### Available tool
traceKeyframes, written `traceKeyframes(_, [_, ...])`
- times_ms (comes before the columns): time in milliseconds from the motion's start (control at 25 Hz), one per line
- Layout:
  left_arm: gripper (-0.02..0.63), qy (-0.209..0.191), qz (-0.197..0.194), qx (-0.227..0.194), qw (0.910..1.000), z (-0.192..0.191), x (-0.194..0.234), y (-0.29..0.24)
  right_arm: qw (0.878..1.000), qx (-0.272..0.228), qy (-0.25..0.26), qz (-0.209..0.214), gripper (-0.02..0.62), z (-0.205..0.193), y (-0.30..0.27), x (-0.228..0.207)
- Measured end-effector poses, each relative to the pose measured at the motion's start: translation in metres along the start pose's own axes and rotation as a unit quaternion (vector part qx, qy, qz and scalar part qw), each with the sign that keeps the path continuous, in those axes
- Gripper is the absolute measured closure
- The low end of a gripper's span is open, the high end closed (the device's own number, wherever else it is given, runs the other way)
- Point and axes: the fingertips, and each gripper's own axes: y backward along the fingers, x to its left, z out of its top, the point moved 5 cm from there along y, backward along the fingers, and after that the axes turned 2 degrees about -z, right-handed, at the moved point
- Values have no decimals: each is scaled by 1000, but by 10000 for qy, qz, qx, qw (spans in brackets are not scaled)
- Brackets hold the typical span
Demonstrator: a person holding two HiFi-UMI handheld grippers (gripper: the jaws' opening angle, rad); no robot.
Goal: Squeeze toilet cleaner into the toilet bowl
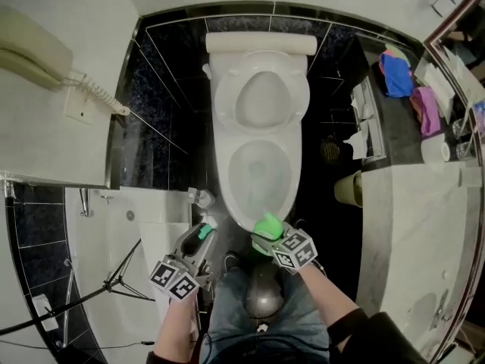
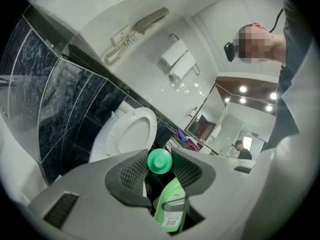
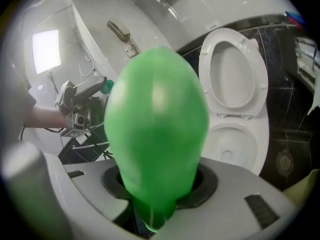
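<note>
The green cleaner bottle (image 3: 157, 129) is in your right gripper (image 1: 271, 237). Its fingers (image 3: 207, 181) are clamped on the bottle's lower body from both sides, and the rounded bulk fills most of the right gripper view. From your head view the bottle sits just over the front rim of the toilet bowl (image 1: 223, 177), which lies open with the seat and lid (image 1: 261, 97) raised against the cistern. Your left gripper (image 1: 201, 237) is off to the bowl's left, apart from the bottle. Its fingers (image 2: 131, 176) are pinching a round green cap (image 2: 160, 160). Below the cap, in the gap between them, shows a pale green labelled piece (image 2: 170, 209) with a barcode; whether it joins the cap I cannot tell. Your legs in jeans (image 1: 261, 317) stand close behind both grippers. Black tiles (image 1: 163, 112) surround the toilet. On its right, a floor drain (image 1: 330, 151) and a bin (image 1: 348, 188) sit just beside the tabletop (image 1: 409, 226), which carries a blue cloth (image 1: 395, 74) and a pink cloth (image 1: 426, 108). On the left are the bathtub (image 1: 106, 241), a tripod (image 1: 114, 283) and a wall phone (image 1: 30, 48).
</note>
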Motion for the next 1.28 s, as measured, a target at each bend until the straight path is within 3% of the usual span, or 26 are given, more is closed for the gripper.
traceKeyframes(320, [454,-489,-361,21,9981,64,-56,30,9929,-230,810,-846,410,89,89,51])
traceKeyframes(600, [454,-966,-530,80,9939,118,-106,57,9831,-630,1070,-1345,408,146,171,111])
traceKeyframes(1040, [454,-1523,-225,-222,9878,136,-198,75,9732,-547,1886,-1195,407,143,261,148])
traceKeyframes(1280, [454,-1720,-71,-326,9845,128,-229,75,9762,-535,1768,-1138,407,125,297,129])
